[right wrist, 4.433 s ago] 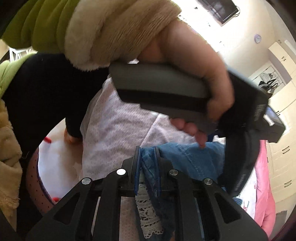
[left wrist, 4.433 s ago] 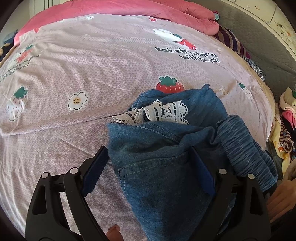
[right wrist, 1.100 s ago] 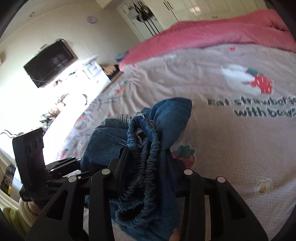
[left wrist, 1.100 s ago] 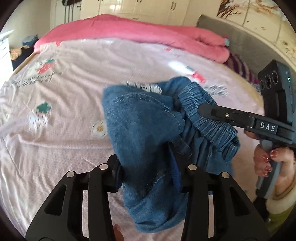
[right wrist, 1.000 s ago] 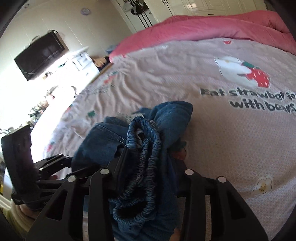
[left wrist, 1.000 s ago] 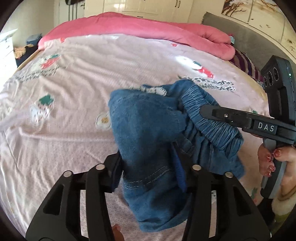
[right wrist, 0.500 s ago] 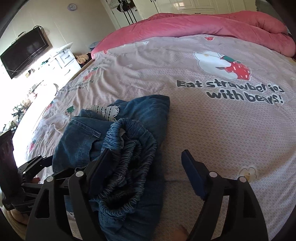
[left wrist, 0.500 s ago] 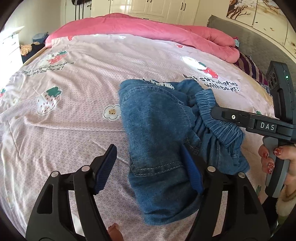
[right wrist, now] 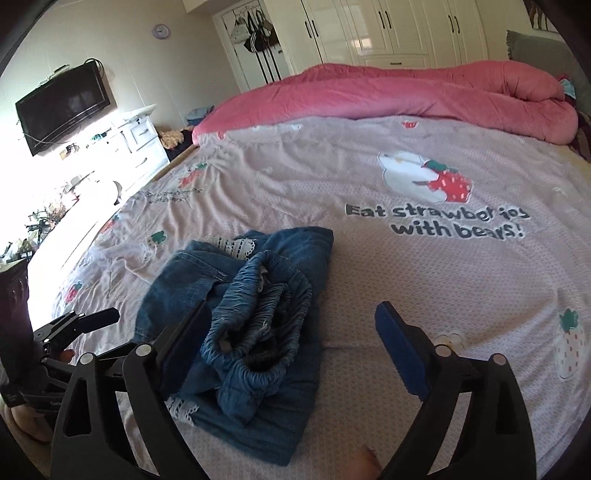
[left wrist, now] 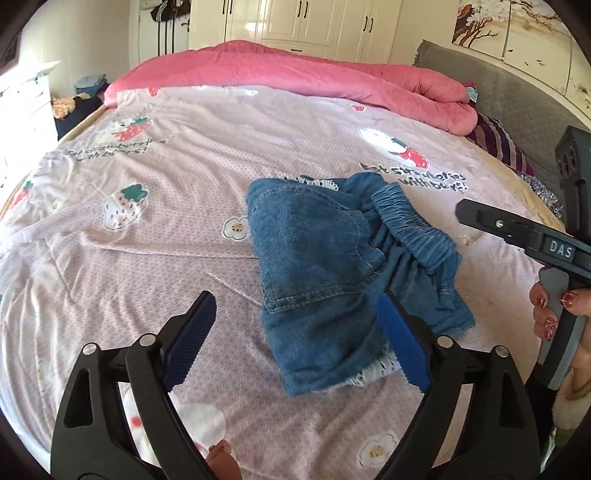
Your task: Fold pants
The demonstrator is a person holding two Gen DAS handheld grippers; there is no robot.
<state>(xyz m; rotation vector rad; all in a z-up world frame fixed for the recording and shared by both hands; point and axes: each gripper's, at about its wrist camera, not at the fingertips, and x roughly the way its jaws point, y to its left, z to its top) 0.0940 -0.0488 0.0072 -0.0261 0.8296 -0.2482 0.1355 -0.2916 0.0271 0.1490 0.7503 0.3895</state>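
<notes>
The blue denim pants (left wrist: 317,266) lie in a folded bundle on the strawberry-print sheet (left wrist: 147,258), with the gathered elastic waistband (right wrist: 258,310) on top and lace trim showing at the edges. My left gripper (left wrist: 295,306) hovers just above the near end of the pants. Its jaws are opening, and the blue pads stand wide to either side without pressing the cloth. My right gripper (right wrist: 291,310) hangs over the waistband, and its jaws are opening too, off the fabric. The right gripper's black finger (left wrist: 495,225) shows at the right of the left wrist view, held by a hand (left wrist: 550,310).
A rolled pink quilt (left wrist: 295,70) runs along the far side of the bed. A grey headboard (left wrist: 517,103) rises on the right, with white wardrobes (right wrist: 388,29) behind. A wall TV (right wrist: 62,110) and a white dresser (right wrist: 136,147) stand past the bed's left edge.
Both grippers were shut on the pants and held them up. Both have opened, the pants now lie on the sheet, and both grippers have drawn back and up.
</notes>
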